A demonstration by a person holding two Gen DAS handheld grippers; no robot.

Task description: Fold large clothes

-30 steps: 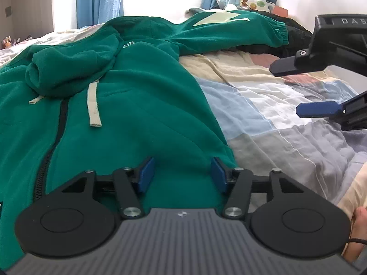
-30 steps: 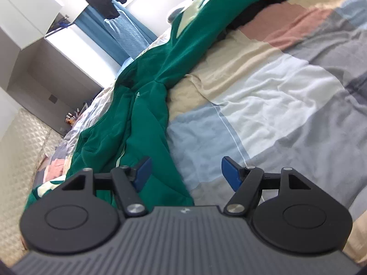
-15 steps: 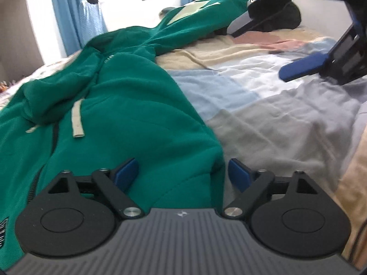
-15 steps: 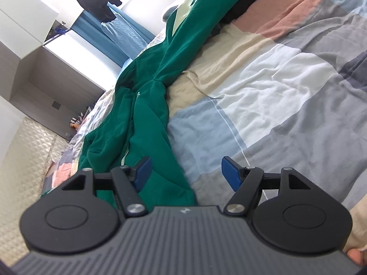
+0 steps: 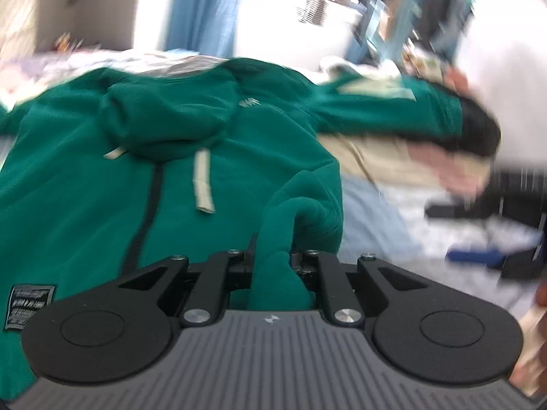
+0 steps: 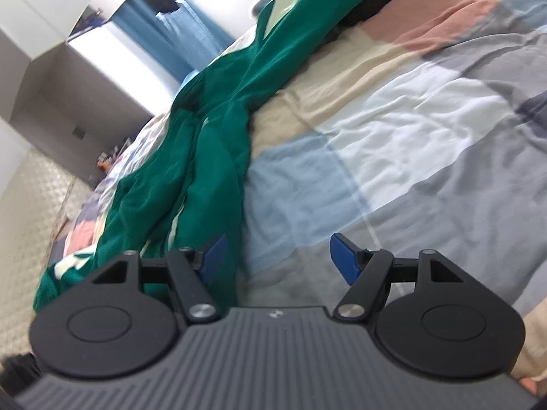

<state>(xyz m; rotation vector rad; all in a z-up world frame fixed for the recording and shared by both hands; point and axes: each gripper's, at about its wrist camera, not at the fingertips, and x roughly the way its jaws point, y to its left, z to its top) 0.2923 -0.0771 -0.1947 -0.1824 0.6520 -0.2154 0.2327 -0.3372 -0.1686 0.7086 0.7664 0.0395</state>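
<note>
Left gripper [image 5: 273, 259] closing on soft, bulky green fleece hoodie's [image 5: 102, 177] side edge, lower centre; right gripper [image 6: 277, 256] gapes empty

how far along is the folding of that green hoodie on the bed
Early. Done: the green hoodie lies zipped, front up, on the patchwork quilt. In hand: the left gripper is closing on a bunched fold at its side edge. The right gripper is open and empty. Left: every fold; the far sleeve lies stretched out.
</note>
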